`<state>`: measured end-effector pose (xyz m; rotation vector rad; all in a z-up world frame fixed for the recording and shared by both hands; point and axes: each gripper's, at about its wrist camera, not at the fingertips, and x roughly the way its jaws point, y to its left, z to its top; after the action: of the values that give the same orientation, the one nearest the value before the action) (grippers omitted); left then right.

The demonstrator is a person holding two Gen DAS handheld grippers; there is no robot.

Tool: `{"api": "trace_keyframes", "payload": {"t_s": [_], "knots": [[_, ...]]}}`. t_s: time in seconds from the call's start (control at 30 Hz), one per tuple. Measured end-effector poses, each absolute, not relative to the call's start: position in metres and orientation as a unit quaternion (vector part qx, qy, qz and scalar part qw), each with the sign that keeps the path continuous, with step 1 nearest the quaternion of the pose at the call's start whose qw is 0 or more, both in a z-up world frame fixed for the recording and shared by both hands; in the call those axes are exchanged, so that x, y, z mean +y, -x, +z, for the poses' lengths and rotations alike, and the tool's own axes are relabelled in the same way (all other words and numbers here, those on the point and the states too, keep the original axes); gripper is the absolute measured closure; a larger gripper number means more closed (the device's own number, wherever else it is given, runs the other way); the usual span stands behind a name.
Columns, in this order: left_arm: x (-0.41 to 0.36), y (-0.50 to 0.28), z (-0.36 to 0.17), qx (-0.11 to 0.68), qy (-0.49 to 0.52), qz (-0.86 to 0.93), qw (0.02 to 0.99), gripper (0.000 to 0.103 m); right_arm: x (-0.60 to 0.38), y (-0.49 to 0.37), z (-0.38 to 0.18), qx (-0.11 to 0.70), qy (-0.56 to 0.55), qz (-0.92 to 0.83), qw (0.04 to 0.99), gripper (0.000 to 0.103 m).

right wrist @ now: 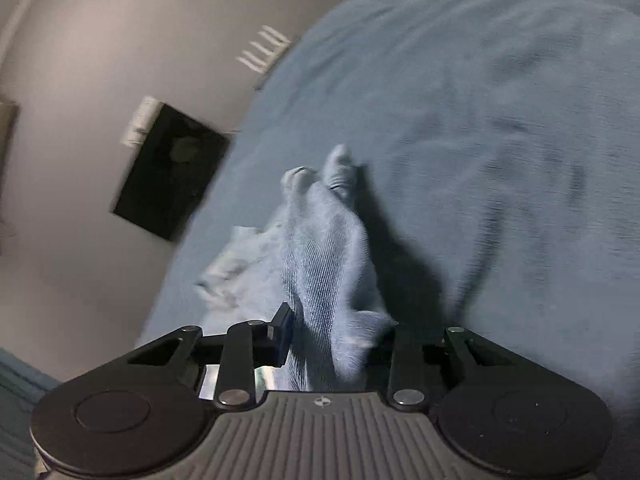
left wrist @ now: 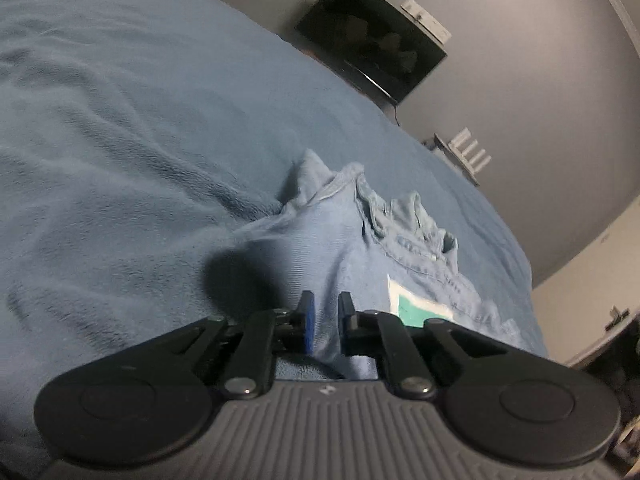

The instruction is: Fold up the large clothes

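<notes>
Early stage: jeans bunched on the bed, no clean fold yet. Left tool clamped on denim at the near edge; right tool gripping a thick bunch. Both lift fabric; flattening and folding remain.

Left wrist view: mounted just behind the left tongs, looking forward and down along them, very near the blue garment on the bed. Beyond the tongs, grey wall with dark screen, up and right. Right wrist view: same mounting behind the right tongs, tilted down, cloth filling the gap close up. Wall and same screen to the left of the tongs. Shared: bed, garment, wall, screen, white pronged item.
</notes>
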<state>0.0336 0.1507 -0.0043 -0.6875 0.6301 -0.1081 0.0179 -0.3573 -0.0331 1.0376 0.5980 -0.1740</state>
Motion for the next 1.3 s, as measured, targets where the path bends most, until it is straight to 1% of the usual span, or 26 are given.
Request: {"api": "trace_keyframes", "payload": {"t_s": [0.03, 0.07, 0.1, 0.13, 0.17, 0.2, 0.3, 0.37, 0.43, 0.57, 0.6, 0.63, 0.73, 0.8, 0.83, 0.93, 1.03, 1.1, 1.2, 1.23, 1.3], "knots": [[0.155, -0.032, -0.001, 0.293, 0.332, -0.043, 0.896, 0.092, -0.356, -0.017, -0.036, 0.285, -0.491, -0.087, 0.819, 0.063], [0.156, -0.028, 0.002, 0.288, 0.329, -0.034, 0.899, 0.077, -0.355, -0.015, -0.037, 0.287, -0.493, -0.092, 0.816, 0.059], [0.156, -0.026, 0.005, 0.282, 0.327, -0.03, 0.901, 0.069, -0.354, -0.012, -0.039, 0.286, -0.493, -0.09, 0.816, 0.054], [0.155, -0.025, 0.006, 0.276, 0.325, -0.035, 0.904, 0.058, -0.351, -0.011, -0.04, 0.286, -0.495, -0.089, 0.816, 0.052], [0.152, -0.025, 0.008, 0.275, 0.318, -0.041, 0.907, 0.053, -0.349, -0.011, -0.041, 0.288, -0.496, -0.088, 0.815, 0.046], [0.148, -0.025, 0.009, 0.277, 0.306, -0.045, 0.91, 0.052, -0.348, -0.012, -0.043, 0.29, -0.497, -0.088, 0.813, 0.044], [0.129, -0.032, 0.013, 0.293, 0.258, -0.059, 0.919, 0.051, -0.347, -0.011, -0.06, 0.297, -0.527, -0.097, 0.79, 0.041], [0.109, -0.04, 0.017, 0.304, 0.228, -0.07, 0.922, 0.051, -0.349, -0.009, -0.076, 0.298, -0.576, -0.102, 0.755, 0.042], [0.083, -0.049, 0.02, 0.311, 0.199, -0.094, 0.925, 0.051, -0.344, -0.015, -0.082, 0.293, -0.602, -0.097, 0.736, 0.042], [0.03, -0.067, 0.021, 0.316, 0.148, -0.132, 0.928, 0.051, -0.335, -0.022, -0.086, 0.275, -0.598, -0.096, 0.747, 0.04], [0.019, -0.071, 0.02, 0.318, 0.142, -0.138, 0.927, 0.051, -0.333, -0.023, -0.088, 0.267, -0.602, -0.094, 0.747, 0.037], [0.009, -0.077, 0.018, 0.32, 0.137, -0.143, 0.926, 0.051, -0.332, -0.025, -0.089, 0.26, -0.604, -0.093, 0.748, 0.037], [-0.019, -0.095, 0.012, 0.326, 0.104, -0.144, 0.929, 0.051, -0.325, -0.034, -0.086, 0.252, -0.581, -0.087, 0.769, 0.036], [-0.035, -0.106, 0.006, 0.333, 0.069, -0.137, 0.931, 0.051, -0.32, -0.042, -0.082, 0.252, -0.565, -0.081, 0.781, 0.03], [-0.042, -0.112, 0.001, 0.341, 0.048, -0.123, 0.931, 0.051, -0.317, -0.045, -0.082, 0.254, -0.56, -0.08, 0.784, 0.029], [-0.051, -0.123, -0.021, 0.362, -0.002, -0.097, 0.927, 0.051, -0.313, -0.046, -0.081, 0.25, -0.552, -0.086, 0.791, 0.029], [-0.065, -0.12, -0.033, 0.347, -0.073, -0.09, 0.931, 0.05, -0.303, -0.045, -0.066, 0.236, -0.522, -0.08, 0.816, 0.03], [-0.062, -0.122, -0.036, 0.348, -0.066, -0.087, 0.931, 0.05, -0.292, -0.048, -0.051, 0.222, -0.476, -0.07, 0.848, 0.032], [-0.056, -0.124, -0.036, 0.349, -0.05, -0.089, 0.931, 0.05, -0.276, -0.05, -0.035, 0.201, -0.413, -0.045, 0.887, 0.032], [-0.056, -0.124, -0.035, 0.349, -0.051, -0.089, 0.931, 0.05, -0.276, -0.051, -0.037, 0.203, -0.418, -0.048, 0.884, 0.032], [-0.055, -0.125, -0.034, 0.349, -0.052, -0.089, 0.932, 0.05, -0.287, -0.053, -0.05, 0.219, -0.46, -0.068, 0.858, 0.032]]}}
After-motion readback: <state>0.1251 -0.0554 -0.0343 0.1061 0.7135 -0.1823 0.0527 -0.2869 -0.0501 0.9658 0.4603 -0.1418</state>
